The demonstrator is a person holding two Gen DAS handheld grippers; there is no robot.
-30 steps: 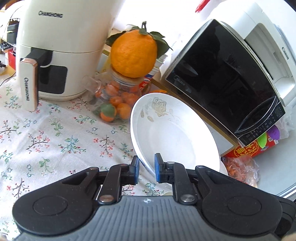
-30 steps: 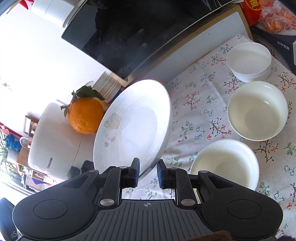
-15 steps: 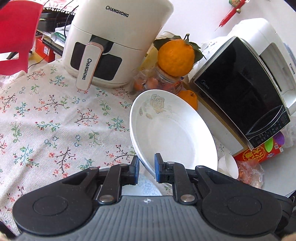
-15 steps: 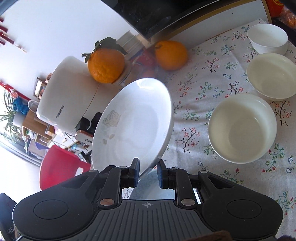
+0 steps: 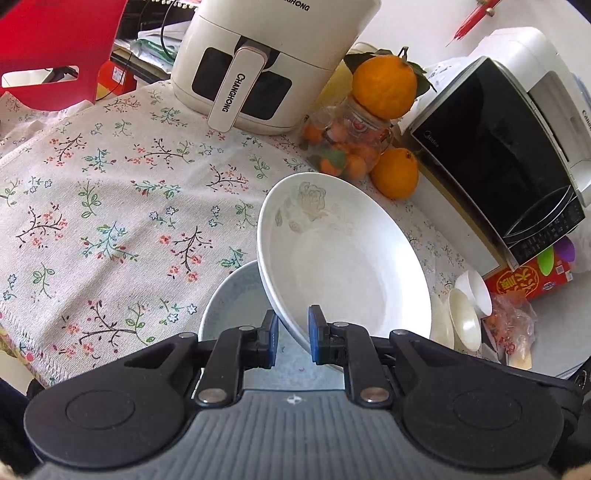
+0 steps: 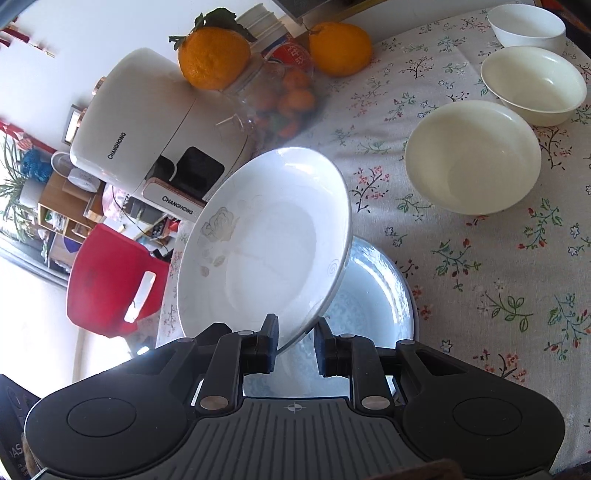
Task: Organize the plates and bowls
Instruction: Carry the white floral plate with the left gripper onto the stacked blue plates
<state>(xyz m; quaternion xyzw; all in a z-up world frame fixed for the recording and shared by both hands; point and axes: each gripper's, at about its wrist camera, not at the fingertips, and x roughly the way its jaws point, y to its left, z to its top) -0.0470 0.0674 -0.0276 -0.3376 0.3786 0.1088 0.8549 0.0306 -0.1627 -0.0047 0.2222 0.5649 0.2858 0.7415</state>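
Note:
My left gripper (image 5: 291,332) is shut on the near rim of a white plate with a faint rose pattern (image 5: 343,258), held tilted above the flowered tablecloth. My right gripper (image 6: 295,339) is shut on the rim of a similar white rose plate (image 6: 266,243), also tilted. Under both held plates a pale blue plate (image 5: 236,299) (image 6: 373,295) lies flat on the cloth, partly hidden by them. Three empty bowls stand in a row to the right: a large cream bowl (image 6: 472,158), a second cream bowl (image 6: 533,85) and a small white bowl (image 6: 528,26). Neither gripper shows in the other's view.
A white air fryer (image 5: 266,55) stands at the back, beside a jar of small oranges (image 5: 343,147) with a big orange on top. A black microwave (image 5: 495,155) fills the right. A red chair (image 5: 48,48) stands past the table's left edge.
Both grippers have drawn back from the appliances and sunk a little, each still holding its plate. The pale blue plate has come into view beneath them.

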